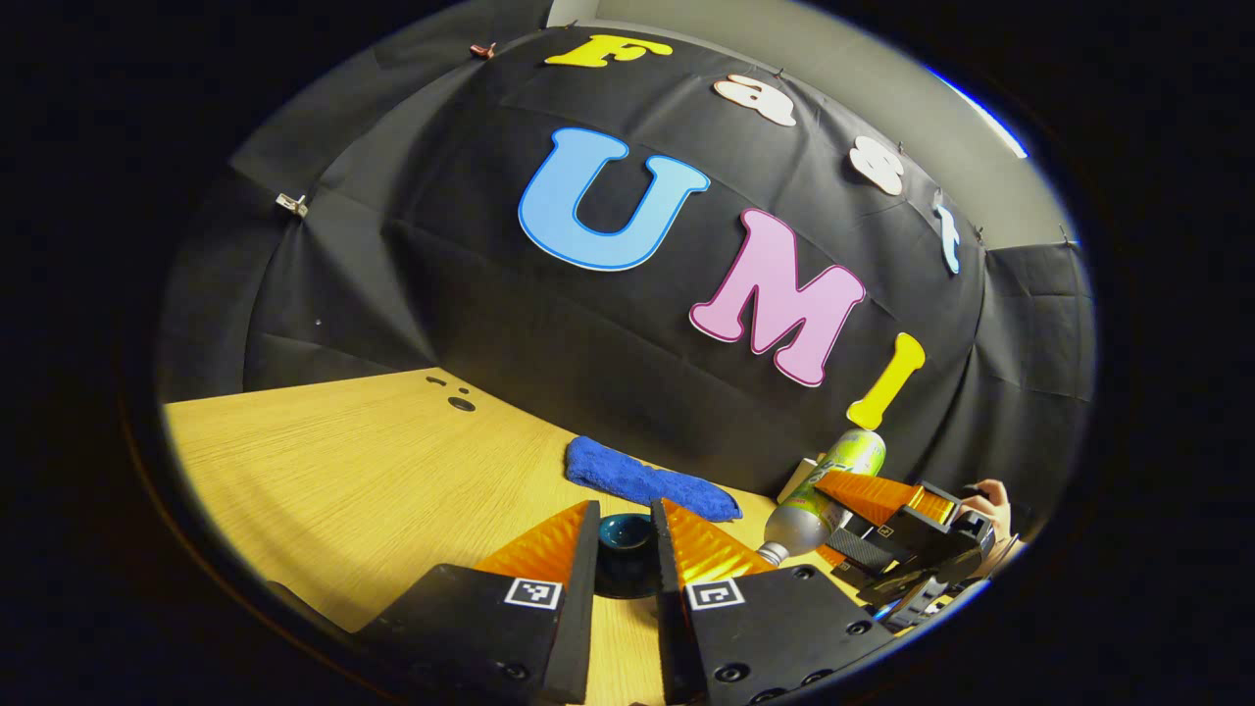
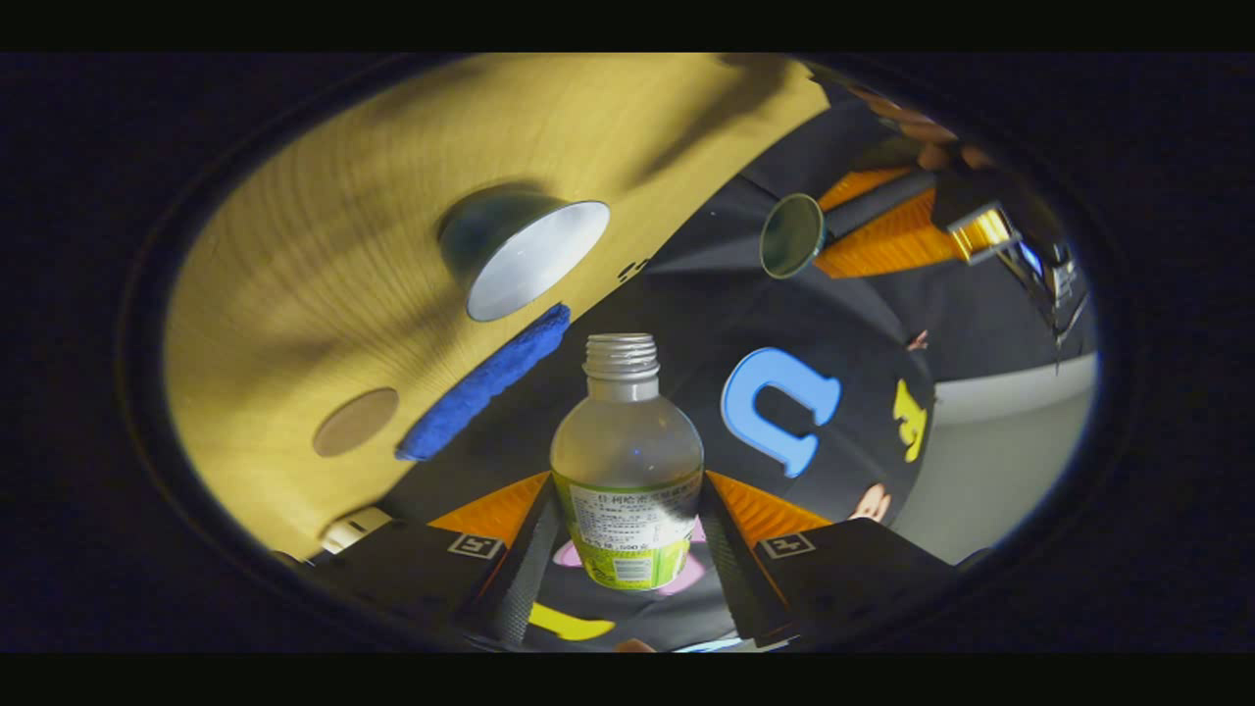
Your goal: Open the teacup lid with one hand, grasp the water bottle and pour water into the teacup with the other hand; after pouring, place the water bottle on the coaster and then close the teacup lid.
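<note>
Black cloth walls a booth around a pale wooden table [image 1: 343, 461].

Wood grain runs across the table, with dark holes near its far edge and a folded blue towel [image 1: 647, 480] lying against the cloth. In the left gripper view, the left gripper [image 1: 627, 554] pinches the dark teacup lid [image 1: 626, 534] between its 2 orange fingers, above the table. In the right gripper view, the right gripper [image 2: 627, 534] clamps the uncapped water bottle [image 2: 627, 471], tipped over; the open teacup [image 2: 525, 257] sits on the table near the towel, and the round coaster [image 2: 355, 422] lies apart.
</note>
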`<state>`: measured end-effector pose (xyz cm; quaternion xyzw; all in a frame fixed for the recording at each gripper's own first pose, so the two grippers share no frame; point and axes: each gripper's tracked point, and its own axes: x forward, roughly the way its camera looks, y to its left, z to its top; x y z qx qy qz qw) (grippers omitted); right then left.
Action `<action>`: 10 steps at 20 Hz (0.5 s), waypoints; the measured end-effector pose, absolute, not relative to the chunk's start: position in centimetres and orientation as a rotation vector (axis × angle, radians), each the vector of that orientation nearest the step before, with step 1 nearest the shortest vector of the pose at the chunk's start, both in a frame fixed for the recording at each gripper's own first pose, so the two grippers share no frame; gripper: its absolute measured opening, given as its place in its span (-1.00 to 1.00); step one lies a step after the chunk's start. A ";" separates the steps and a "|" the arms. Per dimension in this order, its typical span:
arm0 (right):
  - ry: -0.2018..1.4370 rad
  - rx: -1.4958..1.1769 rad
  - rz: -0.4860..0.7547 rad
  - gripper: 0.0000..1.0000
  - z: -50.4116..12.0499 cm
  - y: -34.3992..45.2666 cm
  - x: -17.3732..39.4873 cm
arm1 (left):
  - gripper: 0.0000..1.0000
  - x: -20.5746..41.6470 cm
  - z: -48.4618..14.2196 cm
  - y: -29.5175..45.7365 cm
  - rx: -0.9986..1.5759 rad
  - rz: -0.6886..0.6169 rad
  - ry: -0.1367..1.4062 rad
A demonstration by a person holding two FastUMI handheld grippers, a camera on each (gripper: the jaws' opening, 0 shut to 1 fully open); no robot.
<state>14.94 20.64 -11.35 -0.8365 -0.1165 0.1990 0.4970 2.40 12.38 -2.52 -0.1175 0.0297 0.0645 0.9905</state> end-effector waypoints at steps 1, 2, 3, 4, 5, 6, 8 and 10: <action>-0.203 -1.925 0.490 0.58 -12.2 19.6 14.8 | -0.36 2.4 -2.4 12.5 -0.235 0.134 0.058; -0.137 -1.832 0.497 0.58 -13.2 19.0 14.7 | -0.36 2.4 -2.5 12.7 -0.235 0.138 0.057; -0.082 -1.745 0.500 0.58 -14.0 18.6 14.5 | -0.36 2.3 -2.4 12.7 -0.238 0.139 0.057; -0.025 -1.665 0.505 0.58 -14.7 18.1 14.2 | -0.36 2.4 -2.5 12.7 -0.241 0.140 0.059; 0.034 -1.583 0.509 0.63 -15.5 17.9 14.0 | -0.36 2.4 -2.5 12.7 -0.242 0.141 0.061; 0.095 -1.497 0.517 0.59 -16.3 17.7 13.7 | -0.36 2.4 -2.7 12.7 -0.242 0.142 0.063; 0.204 -1.312 0.522 0.59 -17.4 17.4 13.4 | -0.36 2.4 -2.6 12.6 -0.244 0.140 0.062; 0.287 -1.093 0.521 0.59 -17.7 17.5 13.2 | -0.36 2.4 -2.6 12.5 -0.245 0.137 0.062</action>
